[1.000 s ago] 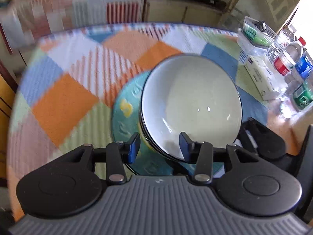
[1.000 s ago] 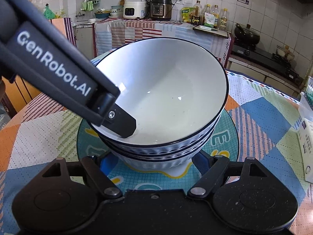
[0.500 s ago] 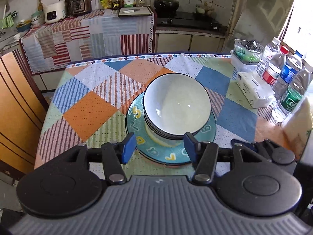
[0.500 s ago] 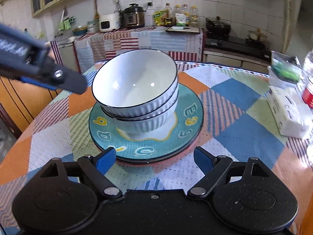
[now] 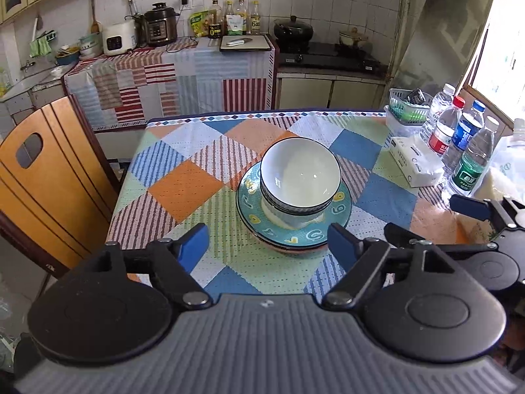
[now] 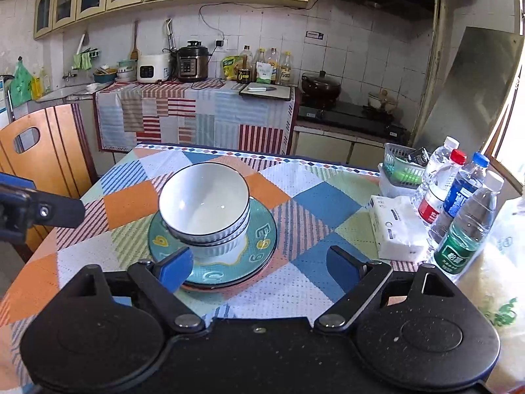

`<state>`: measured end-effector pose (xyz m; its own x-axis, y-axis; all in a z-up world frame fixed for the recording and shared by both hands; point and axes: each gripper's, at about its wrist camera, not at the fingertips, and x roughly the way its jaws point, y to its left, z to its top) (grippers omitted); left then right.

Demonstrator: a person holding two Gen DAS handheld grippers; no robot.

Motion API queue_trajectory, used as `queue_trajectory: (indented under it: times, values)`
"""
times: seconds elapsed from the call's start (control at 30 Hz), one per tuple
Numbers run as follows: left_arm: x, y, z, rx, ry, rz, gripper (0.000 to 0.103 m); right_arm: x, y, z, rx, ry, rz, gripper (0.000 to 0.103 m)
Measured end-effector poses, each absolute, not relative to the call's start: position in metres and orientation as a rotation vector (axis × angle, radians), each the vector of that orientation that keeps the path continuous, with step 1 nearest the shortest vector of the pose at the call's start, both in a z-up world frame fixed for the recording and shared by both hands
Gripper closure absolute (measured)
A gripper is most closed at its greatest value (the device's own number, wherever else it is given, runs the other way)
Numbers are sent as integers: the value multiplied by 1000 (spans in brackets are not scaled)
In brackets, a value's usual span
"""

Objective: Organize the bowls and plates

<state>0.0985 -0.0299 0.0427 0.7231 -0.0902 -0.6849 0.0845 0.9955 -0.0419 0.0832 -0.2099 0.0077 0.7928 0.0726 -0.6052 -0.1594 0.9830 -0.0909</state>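
A stack of white bowls with dark rims (image 5: 300,180) (image 6: 205,203) sits on a stack of teal plates (image 5: 339,226) (image 6: 262,246) in the middle of the checked tablecloth. My left gripper (image 5: 269,244) is open and empty, held back from the stack near the table's front edge. My right gripper (image 6: 257,267) is open and empty, also back from the stack. Its fingers (image 5: 469,207) show at the right of the left wrist view. One left finger (image 6: 55,211) shows at the left of the right wrist view.
Several water bottles (image 6: 466,210), a tissue pack (image 6: 393,226) and a small basket (image 6: 402,167) stand along the table's right side. A wooden chair (image 5: 42,177) stands at the left. A kitchen counter (image 6: 197,111) and stove lie behind.
Both grippers have pulled up and back from the bowl stack and opened wider. The left fingers were at the top bowl's rim a second ago. The bowls stay on the plates.
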Motion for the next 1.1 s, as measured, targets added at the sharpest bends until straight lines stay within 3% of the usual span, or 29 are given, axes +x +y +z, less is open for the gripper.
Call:
queue_trajectory:
  times: [0.23, 1.1]
  values:
    - [74, -26, 45, -30, 762, -46, 0, 53, -210, 25, -122, 658, 77, 3]
    - [59, -11, 28, 13, 783, 58, 0, 35, -218, 21, -86, 761, 3, 3]
